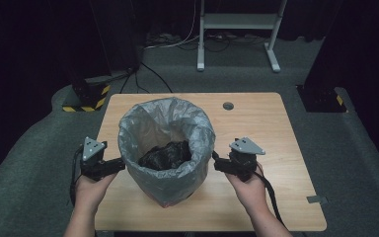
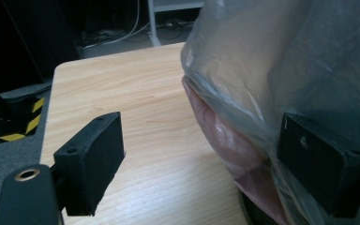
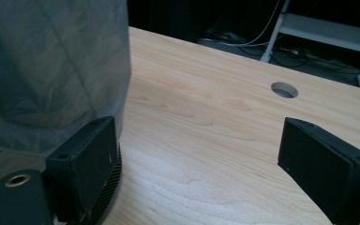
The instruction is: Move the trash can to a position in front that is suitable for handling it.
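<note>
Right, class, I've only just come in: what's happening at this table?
A person holds a gripper in each hand on either side of a waste bin lined with a grey plastic bag, which stands on a wooden table. The left gripper and the right gripper both have their jaws open close beside the bag's folded-over edge, gripping nothing. Something dark and crumpled lies inside the bag.

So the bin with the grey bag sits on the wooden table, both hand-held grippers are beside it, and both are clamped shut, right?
Not quite: both are open. The left hand-held gripper and right hand-held gripper show jaws spread wide in their own gripper views, beside the bagged bin on the table.
</note>
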{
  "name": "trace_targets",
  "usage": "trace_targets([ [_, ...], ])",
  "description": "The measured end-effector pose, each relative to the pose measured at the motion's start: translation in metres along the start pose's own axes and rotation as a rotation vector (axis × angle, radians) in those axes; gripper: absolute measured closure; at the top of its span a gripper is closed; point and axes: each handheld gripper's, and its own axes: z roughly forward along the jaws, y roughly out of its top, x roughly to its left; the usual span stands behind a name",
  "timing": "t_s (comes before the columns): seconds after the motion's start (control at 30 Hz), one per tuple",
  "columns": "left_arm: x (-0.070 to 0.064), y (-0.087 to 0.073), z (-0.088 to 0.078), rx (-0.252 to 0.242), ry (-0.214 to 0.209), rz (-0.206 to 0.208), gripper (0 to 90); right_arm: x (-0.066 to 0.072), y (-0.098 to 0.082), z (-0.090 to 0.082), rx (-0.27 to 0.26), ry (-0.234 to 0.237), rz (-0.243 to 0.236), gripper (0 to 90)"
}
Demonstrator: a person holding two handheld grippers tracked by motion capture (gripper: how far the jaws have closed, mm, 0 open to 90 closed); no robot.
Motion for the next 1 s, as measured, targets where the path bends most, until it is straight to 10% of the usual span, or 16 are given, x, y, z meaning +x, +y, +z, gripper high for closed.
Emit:
trace_targets([
  [1.0, -0.019, 0.001, 0.002, 0.001, -0.028, 0.017, 18.1, 0.006, -0.003, 0.002, 0.004, 0.006, -0.018, 12.2],
])
